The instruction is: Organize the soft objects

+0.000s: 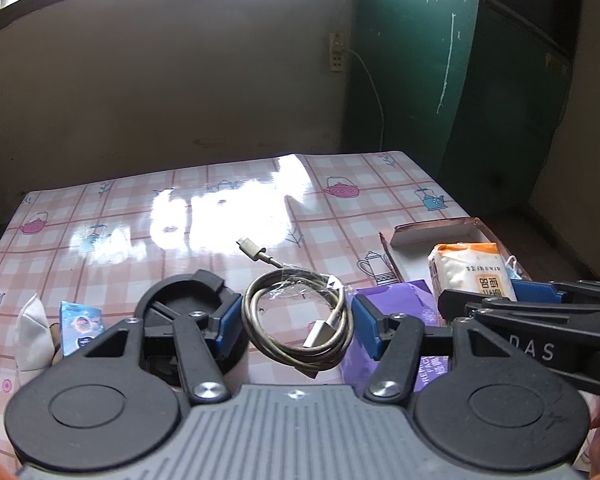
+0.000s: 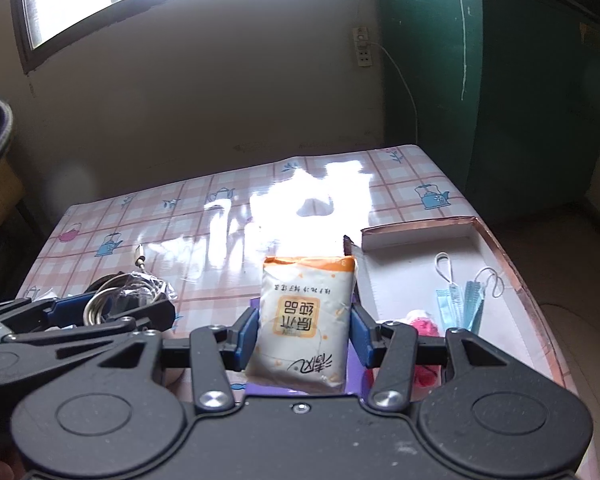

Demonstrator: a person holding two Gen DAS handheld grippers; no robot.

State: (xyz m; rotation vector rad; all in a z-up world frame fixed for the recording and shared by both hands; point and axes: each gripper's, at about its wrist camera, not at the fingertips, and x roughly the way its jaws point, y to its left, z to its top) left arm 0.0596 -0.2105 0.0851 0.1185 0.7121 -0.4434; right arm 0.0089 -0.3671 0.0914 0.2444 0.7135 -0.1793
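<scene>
Tissue pack [image 2: 304, 326] sits between the blue pads [image 2: 247, 332] of the right gripper [image 2: 304, 334], upright and tilted slightly, its orange top edge pointing away toward the box [image 2: 500, 248]. The left pad appears to touch the pack; on the right side a thin gap seems to show, so I cannot tell whether the grip is firm or only closing. Judging by the task, the step in hand is carrying this pack to the box, where blue masks [image 2: 462, 304] and a pink thing [image 2: 422, 320] already lie. To do it well, squeeze only until the wrapper dimples, since the pack is soft and will bulge or slip if crushed; lift clear of the purple pack [image 2: 260, 388] beneath it, then cross the near wall of the box before lowering. Aim for the bare white floor left of the masks, so nothing gets pushed onto them.

The left gripper [image 1: 298, 326] hangs released, jaws wide, over the coiled cable [image 1: 296, 320] on the table [image 1: 140, 208]; the coil lies between its pads but untouched as far as I can see. A black round thing [image 1: 180, 300] sits under its left finger, and a small blue packet [image 1: 78, 326] and a white pouch [image 1: 32, 332] lie farther left. Keep that gripper out of the way while the right one travels.
</scene>
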